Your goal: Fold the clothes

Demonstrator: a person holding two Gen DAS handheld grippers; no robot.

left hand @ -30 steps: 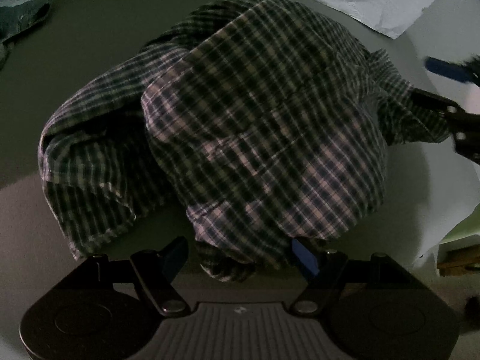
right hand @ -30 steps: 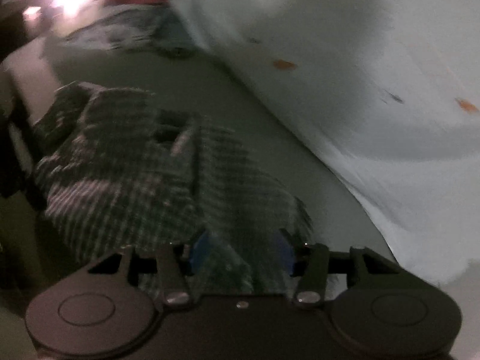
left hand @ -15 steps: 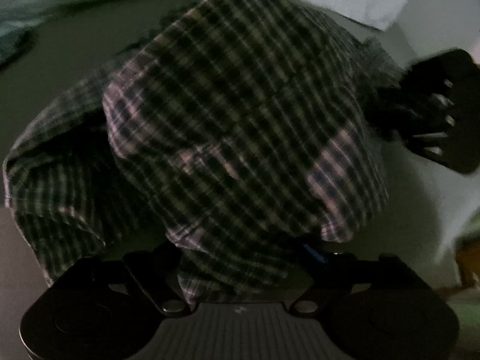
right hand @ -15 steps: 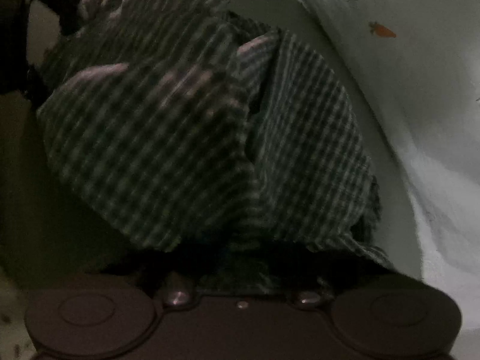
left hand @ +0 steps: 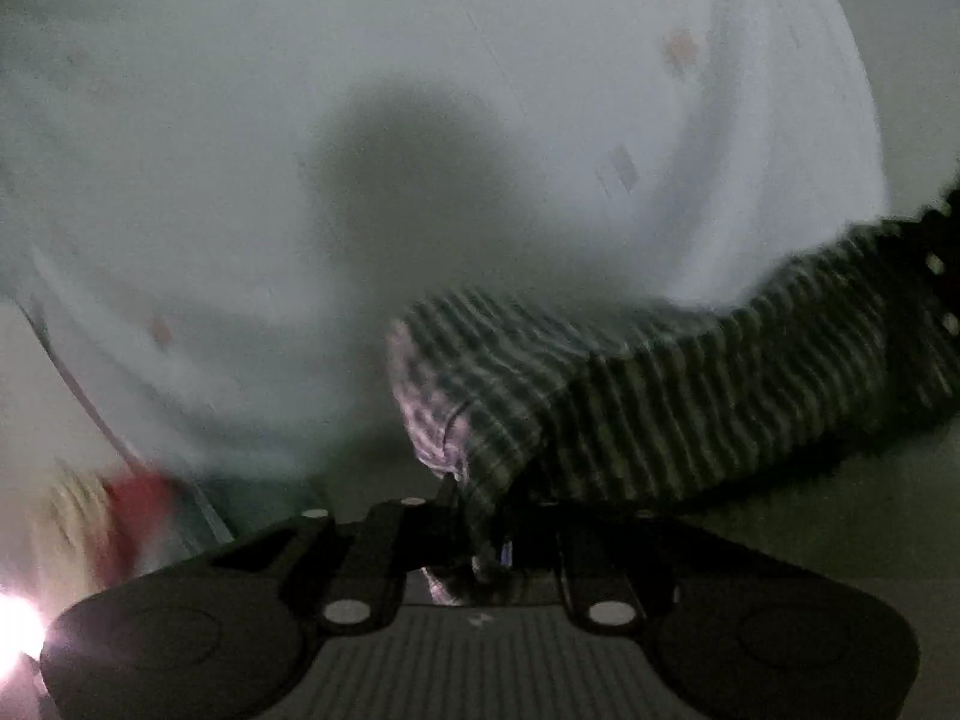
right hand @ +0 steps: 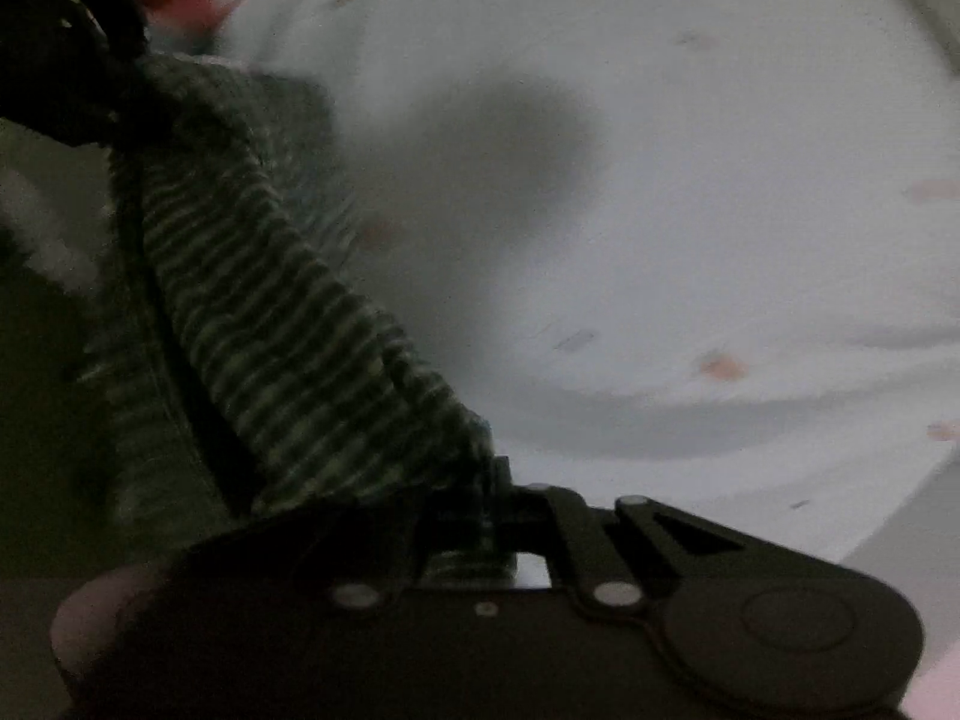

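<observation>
Left wrist view: the left gripper (left hand: 480, 540) has just been closing and now pinches a corner of the plaid shirt (left hand: 660, 396) between its jaws at the lower centre of the frame. From that pinch the shirt runs as a long band up and to the right, its far end meeting the dark body of the right gripper (left hand: 942, 276) at the right edge. The cloth hangs clear between the two ends, blurred by motion. Behind it a pale sheet (left hand: 300, 150) with small orange marks fills most of the frame, a round shadow at its centre. A red object (left hand: 138, 504), too blurred to tell, sits at the lower left.

Right wrist view: the right gripper (right hand: 486, 510) is pressed together on the shirt (right hand: 270, 330), which is bunched at its jaws at the lower centre. The band runs up and to the left, ending at the left gripper (right hand: 54, 60) in the upper left corner. The sheet (right hand: 690, 210) covers the right side.
</observation>
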